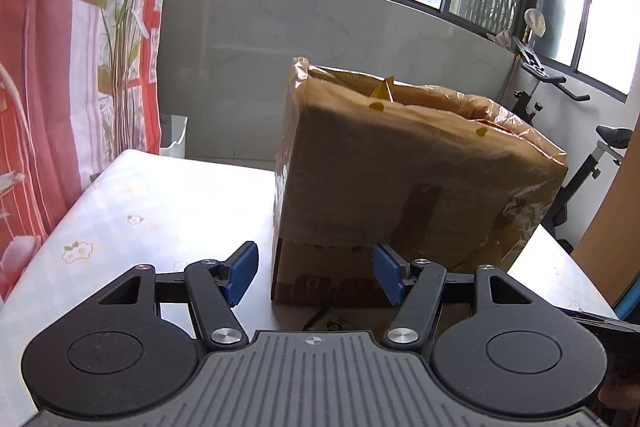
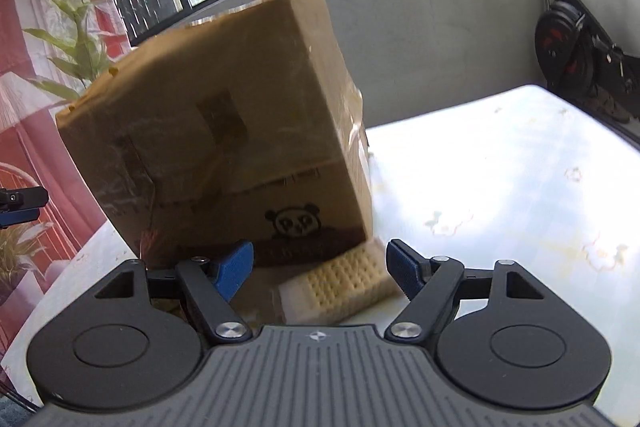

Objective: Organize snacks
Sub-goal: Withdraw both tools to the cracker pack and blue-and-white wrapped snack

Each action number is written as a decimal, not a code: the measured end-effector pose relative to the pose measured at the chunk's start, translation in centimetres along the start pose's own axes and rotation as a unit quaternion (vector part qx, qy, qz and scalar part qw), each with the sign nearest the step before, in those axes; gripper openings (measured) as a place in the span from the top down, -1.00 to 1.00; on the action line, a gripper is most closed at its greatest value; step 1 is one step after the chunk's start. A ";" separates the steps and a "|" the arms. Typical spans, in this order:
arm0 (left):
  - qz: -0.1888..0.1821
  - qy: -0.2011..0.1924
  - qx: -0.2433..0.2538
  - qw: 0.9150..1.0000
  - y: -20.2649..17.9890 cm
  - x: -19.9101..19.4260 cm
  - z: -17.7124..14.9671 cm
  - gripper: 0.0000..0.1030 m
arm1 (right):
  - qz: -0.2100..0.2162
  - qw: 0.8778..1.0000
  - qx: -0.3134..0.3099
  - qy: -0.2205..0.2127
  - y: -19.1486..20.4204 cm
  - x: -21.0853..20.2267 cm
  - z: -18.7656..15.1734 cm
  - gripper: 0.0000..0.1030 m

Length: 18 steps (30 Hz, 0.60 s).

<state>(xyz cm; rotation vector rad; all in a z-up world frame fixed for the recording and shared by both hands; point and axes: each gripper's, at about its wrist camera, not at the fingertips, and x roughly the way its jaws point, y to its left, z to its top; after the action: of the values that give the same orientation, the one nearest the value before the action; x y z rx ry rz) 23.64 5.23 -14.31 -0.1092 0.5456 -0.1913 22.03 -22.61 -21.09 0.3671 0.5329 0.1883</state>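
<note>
Left gripper jaws spread, nothing between the pads, pointing at the cardboard box base. Right gripper jaws spread too, empty, a cracker pack lying between and beyond them, touching the box's front corner. Dark snack wrapper just before the box. Box stands on the floral table, open top lined with plastic.
</note>
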 end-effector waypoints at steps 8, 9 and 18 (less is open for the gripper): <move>0.001 0.011 -0.017 1.000 1.5 0.4 -1.6 -0.28 | -0.039 0.997 0.018 0.059 0.0 2.9 0.2 -0.48; 0.003 0.011 -0.018 1.000 1.7 0.4 -1.7 -0.28 | -0.064 0.996 0.016 0.062 -0.1 3.3 0.5 -0.48; 0.004 0.008 -0.041 0.999 2.4 0.1 -2.8 -0.28 | -0.188 0.978 -0.057 0.065 2.6 7.0 2.2 -0.58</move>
<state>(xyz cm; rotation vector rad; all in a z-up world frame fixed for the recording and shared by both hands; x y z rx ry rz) 22.62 7.38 -17.08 -0.1857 0.5706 -0.1613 28.90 -19.02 -21.58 0.1377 0.7063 -0.1235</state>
